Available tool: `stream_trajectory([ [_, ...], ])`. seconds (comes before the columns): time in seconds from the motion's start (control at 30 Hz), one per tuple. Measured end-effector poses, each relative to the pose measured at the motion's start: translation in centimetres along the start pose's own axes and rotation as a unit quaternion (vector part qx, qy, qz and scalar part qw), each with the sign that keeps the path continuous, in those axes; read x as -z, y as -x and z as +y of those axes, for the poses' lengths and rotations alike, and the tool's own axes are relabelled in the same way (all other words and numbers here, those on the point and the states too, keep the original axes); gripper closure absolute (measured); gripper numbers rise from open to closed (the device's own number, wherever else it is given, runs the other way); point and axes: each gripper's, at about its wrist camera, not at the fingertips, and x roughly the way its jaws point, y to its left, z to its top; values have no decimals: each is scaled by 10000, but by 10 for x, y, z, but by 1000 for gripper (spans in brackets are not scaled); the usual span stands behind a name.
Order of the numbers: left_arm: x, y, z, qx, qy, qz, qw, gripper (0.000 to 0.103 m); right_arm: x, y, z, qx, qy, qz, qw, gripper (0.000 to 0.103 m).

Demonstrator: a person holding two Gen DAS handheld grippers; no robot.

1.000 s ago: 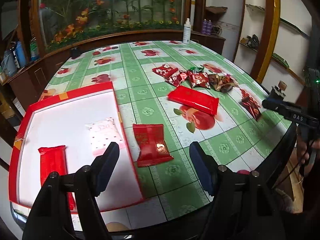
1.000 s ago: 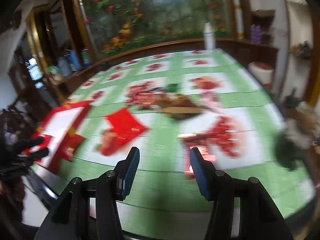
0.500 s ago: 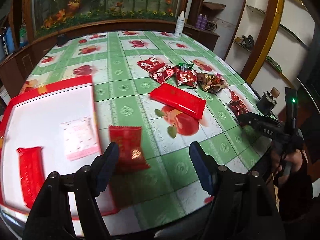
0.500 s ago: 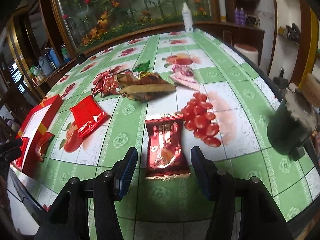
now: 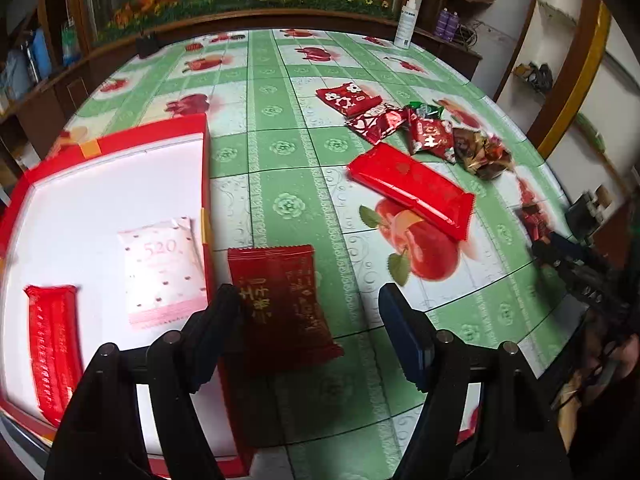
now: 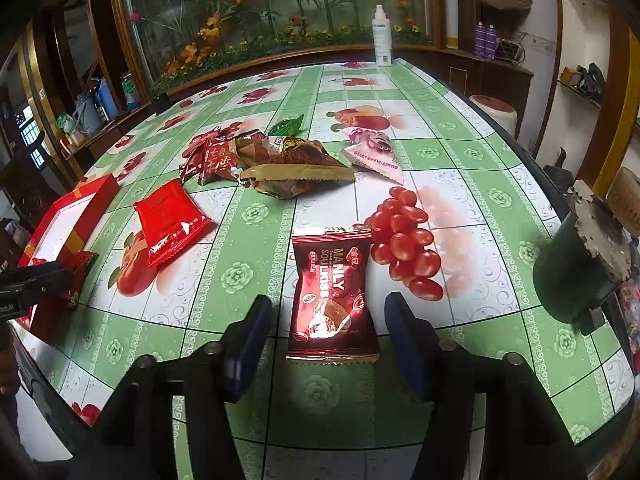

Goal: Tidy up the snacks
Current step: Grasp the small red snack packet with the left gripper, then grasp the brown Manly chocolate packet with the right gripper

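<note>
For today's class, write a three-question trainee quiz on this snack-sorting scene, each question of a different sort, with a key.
1. True or false: the left gripper is shut on the dark red packet.
2. Multiple choice: how many snacks lie in the red tray? A) none B) two C) four
3. Fill in: the packet between the right gripper's fingers reads MANLY SOUL____.

Key
1. False: both fingers stand apart, with the packet lying on the table beside the tray.
2. B: the pink packet and the red bar.
3. KISS, on the Manly Soulkiss packet.
</note>
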Motion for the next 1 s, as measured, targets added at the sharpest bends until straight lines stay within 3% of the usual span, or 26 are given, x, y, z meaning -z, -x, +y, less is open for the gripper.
stream_trajectory([
  [0.2,6,-4,-14,-386,-470,-72,9981,31,-1,0,1,-1,26,17,10000,39],
  [0.3,7,-8,-19,-256,-583,-26,9980,32,-1,0,2,-7,75,30,10000,39],
  [0.33,8,-13,-18,-54,-472,94,9988,46,-1,-1,2,-17,106,38,9999,39],
  [0.4,9,-13,-20,105,-457,-40,9989,66,-1,-1,2,-48,191,57,9998,38],
  [0.43,10,-13,-24,116,-559,-82,9983,68,-1,-1,2,-73,215,64,9997,37],
  [0.5,10,-13,-25,89,-590,-77,9982,68,-1,-2,2,-81,246,80,9996,37],
  [0.8,10,-9,-17,593,-264,-26,9979,69,-3,-2,-3,190,315,133,9992,37],
  [1.0,10,-10,-18,602,-232,-40,9979,69,-7,-4,-3,324,345,260,9985,38],
])
